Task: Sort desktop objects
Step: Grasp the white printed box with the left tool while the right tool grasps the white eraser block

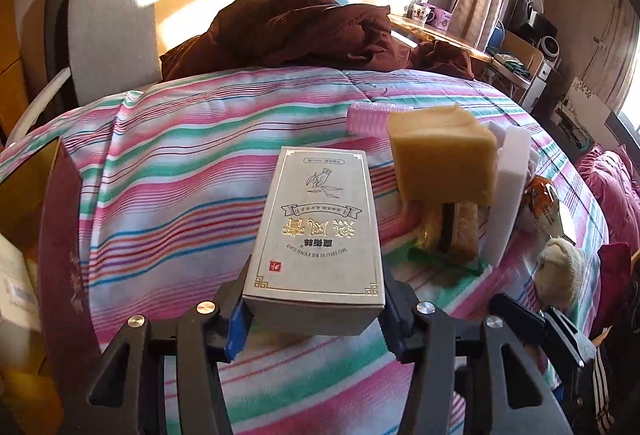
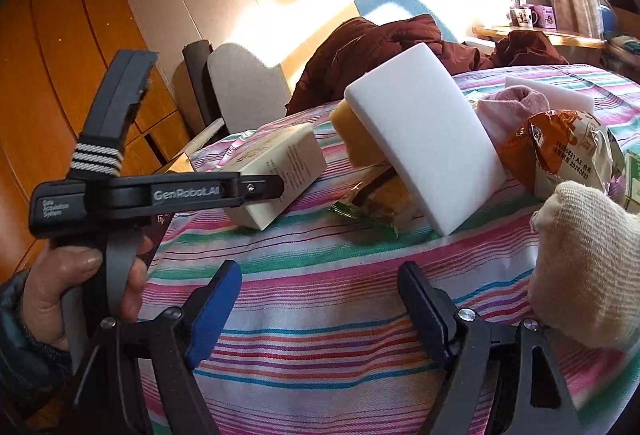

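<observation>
A silver-grey carton (image 1: 320, 235) with gold lettering lies lengthwise between my left gripper's (image 1: 316, 289) fingers, and both blue pads press on its near end. In the right wrist view the same carton (image 2: 280, 171) sits tilted on the striped cloth (image 2: 320, 335), one dark finger (image 2: 262, 189) flat against its side. My right gripper (image 2: 320, 301) hovers open over bare cloth with nothing between its fingers. Just beyond it a white foam block (image 2: 424, 143) leans on a yellow sponge (image 2: 348, 123).
A wrapped snack (image 1: 452, 231) lies under the yellow sponge (image 1: 436, 159). A pink roller (image 1: 366, 119), an orange packet (image 2: 560, 147), a pink sock (image 2: 512, 107) and a cream sock (image 2: 580, 267) crowd the right. A dark red open box (image 1: 60, 235) stands at the left. A brown duvet (image 1: 300, 27) lies behind.
</observation>
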Tool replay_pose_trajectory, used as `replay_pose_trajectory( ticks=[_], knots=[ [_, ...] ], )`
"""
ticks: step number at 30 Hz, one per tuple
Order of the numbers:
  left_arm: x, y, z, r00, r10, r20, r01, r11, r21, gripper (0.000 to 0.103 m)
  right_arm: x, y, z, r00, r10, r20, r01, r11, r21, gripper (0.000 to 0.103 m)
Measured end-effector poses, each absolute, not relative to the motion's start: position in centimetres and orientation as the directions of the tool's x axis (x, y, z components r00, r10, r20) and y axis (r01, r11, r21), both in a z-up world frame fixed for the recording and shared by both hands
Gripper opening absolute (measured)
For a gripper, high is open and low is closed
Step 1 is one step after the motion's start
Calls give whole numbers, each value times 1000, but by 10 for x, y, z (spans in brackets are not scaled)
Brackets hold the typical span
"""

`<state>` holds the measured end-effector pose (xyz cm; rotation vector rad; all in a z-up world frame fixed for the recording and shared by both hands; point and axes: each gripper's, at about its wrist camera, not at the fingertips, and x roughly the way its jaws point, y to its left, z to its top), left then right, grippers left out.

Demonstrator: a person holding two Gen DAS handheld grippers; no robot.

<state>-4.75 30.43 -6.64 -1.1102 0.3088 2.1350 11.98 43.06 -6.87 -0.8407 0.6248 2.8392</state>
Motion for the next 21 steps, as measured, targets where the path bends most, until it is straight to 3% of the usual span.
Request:
replay_pose_trajectory(
  ticks=[11,21],
  knots=[
    [-4,262,-76,-355,513,-782,-688,-710,-153,57,128,429,-60,-832,36,-554,-257,-910,327,81],
    [-4,261,-84,-348,562,-750,-716,-676,-174,64,113,459,-18,-814,233,-532,-351,-927,132,86]
  ],
)
